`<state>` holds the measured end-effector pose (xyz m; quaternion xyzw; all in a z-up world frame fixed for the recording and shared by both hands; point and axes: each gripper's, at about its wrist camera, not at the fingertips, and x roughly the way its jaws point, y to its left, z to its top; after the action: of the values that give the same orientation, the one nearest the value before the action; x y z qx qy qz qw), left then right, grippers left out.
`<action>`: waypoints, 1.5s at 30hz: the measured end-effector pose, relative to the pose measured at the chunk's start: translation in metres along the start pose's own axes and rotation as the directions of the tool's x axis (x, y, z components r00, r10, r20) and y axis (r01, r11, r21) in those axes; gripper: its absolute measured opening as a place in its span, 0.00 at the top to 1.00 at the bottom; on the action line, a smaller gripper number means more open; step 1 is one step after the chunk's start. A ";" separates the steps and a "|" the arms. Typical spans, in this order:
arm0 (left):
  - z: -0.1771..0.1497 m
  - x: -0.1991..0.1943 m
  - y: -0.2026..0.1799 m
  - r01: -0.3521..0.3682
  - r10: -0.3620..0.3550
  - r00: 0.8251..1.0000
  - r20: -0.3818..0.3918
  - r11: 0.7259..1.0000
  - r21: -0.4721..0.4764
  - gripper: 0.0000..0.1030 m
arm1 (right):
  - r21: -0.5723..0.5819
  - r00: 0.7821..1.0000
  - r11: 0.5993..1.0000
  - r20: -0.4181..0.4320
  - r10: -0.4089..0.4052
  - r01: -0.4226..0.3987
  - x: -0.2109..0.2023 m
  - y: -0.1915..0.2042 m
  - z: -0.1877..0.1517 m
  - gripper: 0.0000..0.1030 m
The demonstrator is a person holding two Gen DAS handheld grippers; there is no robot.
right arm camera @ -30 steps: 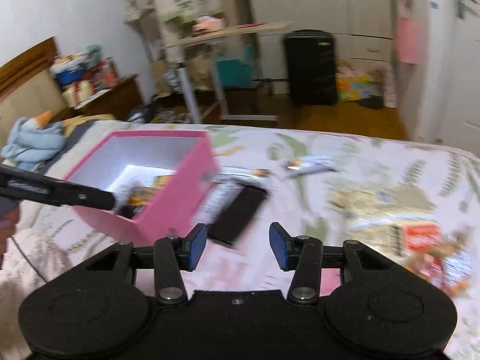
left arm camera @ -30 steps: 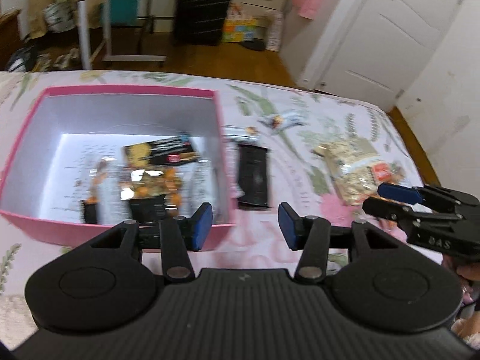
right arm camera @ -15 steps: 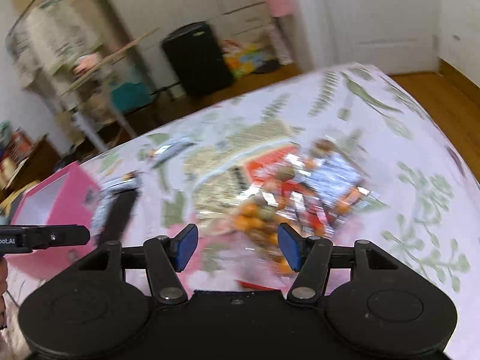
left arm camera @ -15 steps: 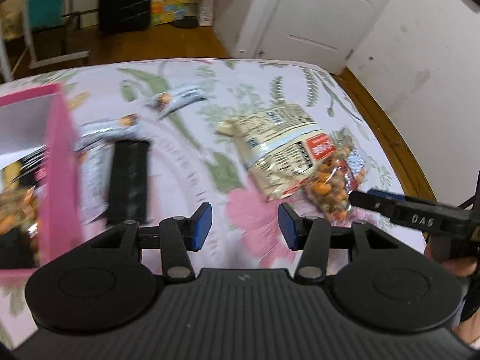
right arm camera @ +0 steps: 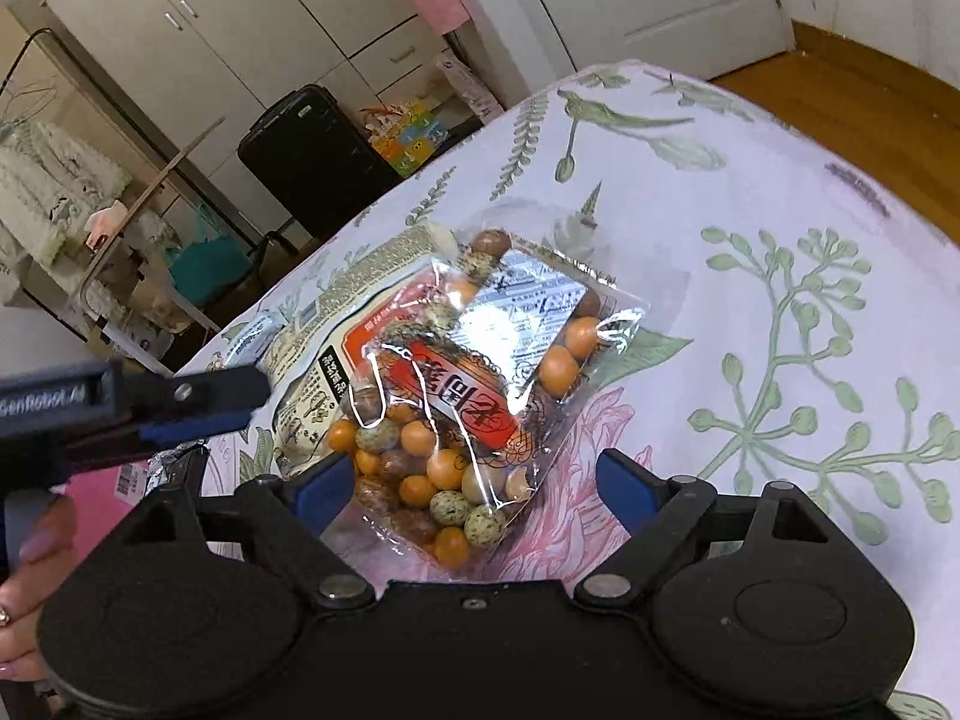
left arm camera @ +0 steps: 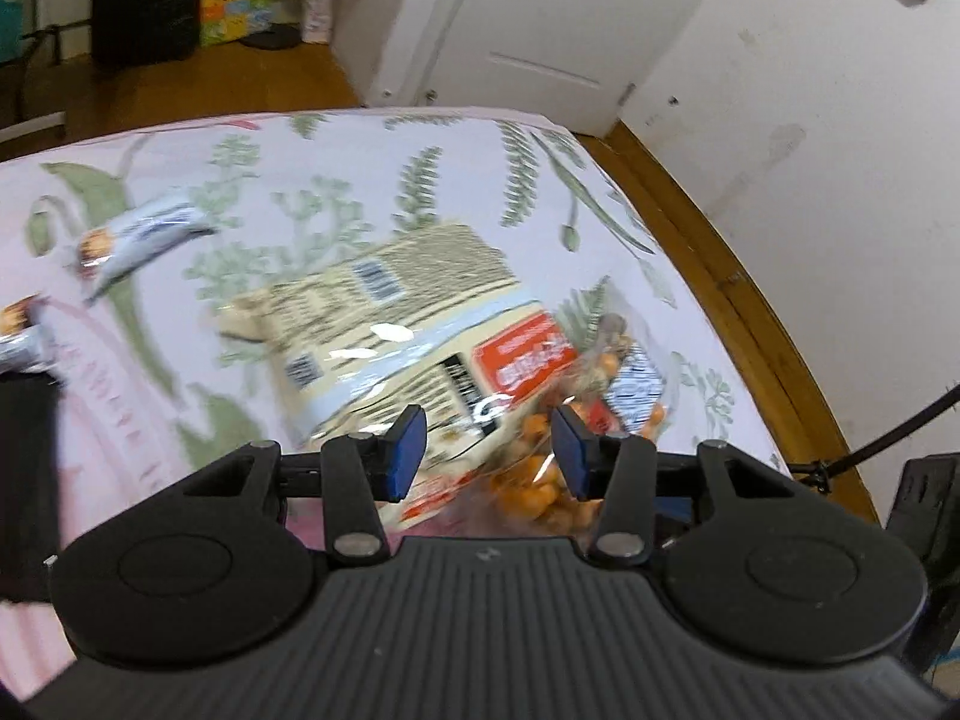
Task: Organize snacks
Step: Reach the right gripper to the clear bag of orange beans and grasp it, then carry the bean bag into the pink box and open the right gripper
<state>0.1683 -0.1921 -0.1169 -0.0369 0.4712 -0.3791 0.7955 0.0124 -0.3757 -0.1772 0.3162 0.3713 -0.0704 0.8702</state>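
Note:
A clear bag of orange and speckled coated nuts [right arm camera: 462, 396] lies on the floral bedspread, overlapping a beige printed snack bag [right arm camera: 336, 330]. My right gripper [right arm camera: 474, 492] hovers over the nut bag's near end. Its jaws are opening wide with the bag between them, and the pads do not touch it. My left gripper [left arm camera: 487, 450] points at the beige bag [left arm camera: 390, 312] where it meets the nut bag [left arm camera: 540, 480]. Its jaws are closing slightly, the pads pressing nothing. In the right wrist view the left gripper [right arm camera: 240, 405] comes in from the left over the beige bag.
Two wrapped snack bars [left arm camera: 138, 234] [left arm camera: 18, 330] and a black packet [left arm camera: 24, 468] lie to the left. A corner of the pink box [right arm camera: 96, 498] shows by a person's hand [right arm camera: 30, 540]. The bed's edge [left arm camera: 690, 276] drops to wooden floor at right.
Both grippers swung away from the pink box to the two bags at the right and came lower. The right jaws spread much wider; the left jaws narrowed a little.

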 end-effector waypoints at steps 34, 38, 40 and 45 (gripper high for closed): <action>-0.008 0.050 -0.032 0.030 -0.005 0.969 -0.246 0.995 0.099 0.62 | -0.274 0.998 0.962 0.068 -0.001 0.020 0.031 0.039 -0.017 0.06; -0.014 0.041 -0.032 0.031 -0.009 0.959 -0.282 0.997 0.072 0.62 | -0.312 0.999 0.950 0.034 0.000 0.010 0.023 0.047 -0.019 0.07; -0.019 0.032 -0.031 0.032 -0.014 0.955 -0.295 0.998 0.055 0.62 | -0.329 1.000 0.944 0.013 -0.007 0.011 0.018 0.053 -0.021 0.07; -0.032 0.005 -0.032 0.023 -0.005 0.949 -0.316 0.998 0.053 0.61 | -0.404 0.999 0.915 -0.033 -0.011 -0.003 -0.001 0.076 -0.035 0.07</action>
<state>0.1265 -0.2085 -0.1245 0.0433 0.5811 -0.3990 0.7080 0.0182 -0.2947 -0.1567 0.1302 0.3936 0.0115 0.9100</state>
